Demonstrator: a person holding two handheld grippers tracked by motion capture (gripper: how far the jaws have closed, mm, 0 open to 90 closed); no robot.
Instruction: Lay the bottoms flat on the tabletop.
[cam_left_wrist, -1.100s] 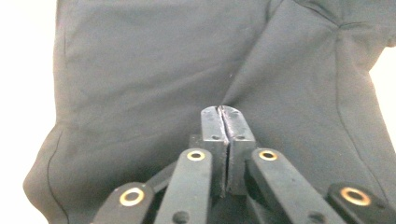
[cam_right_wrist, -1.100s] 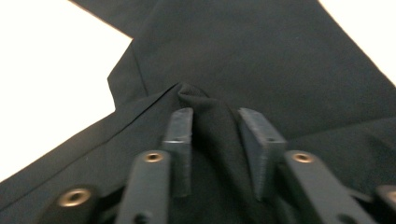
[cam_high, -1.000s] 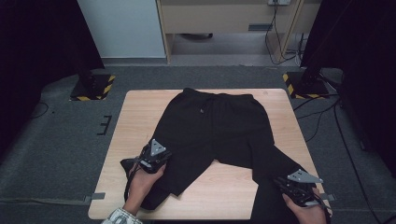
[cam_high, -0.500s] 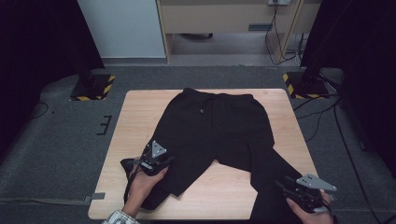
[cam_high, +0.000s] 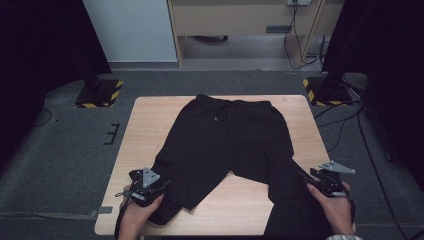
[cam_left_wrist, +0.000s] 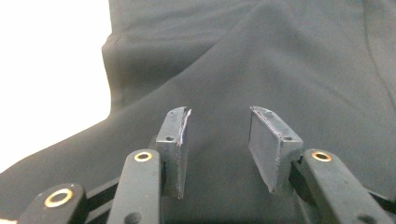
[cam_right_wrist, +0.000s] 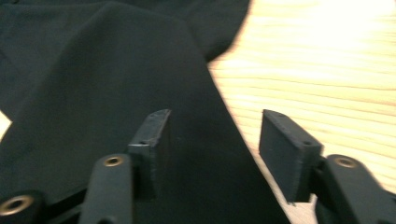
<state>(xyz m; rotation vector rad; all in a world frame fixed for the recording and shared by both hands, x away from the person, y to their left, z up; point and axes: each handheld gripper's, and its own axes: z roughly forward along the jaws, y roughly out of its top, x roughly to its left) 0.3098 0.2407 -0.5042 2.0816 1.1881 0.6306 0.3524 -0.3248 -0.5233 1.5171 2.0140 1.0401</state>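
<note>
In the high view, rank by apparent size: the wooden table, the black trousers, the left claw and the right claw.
1. Wooden table, largest.
2. Black trousers, covering much of it.
3. Left claw and right claw: far smaller and about alike, so no ranking between them.

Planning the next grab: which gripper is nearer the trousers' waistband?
Right, though barely. The right gripper sits by the right leg; the left gripper sits by the left leg's hem, both far from the waistband.
</note>
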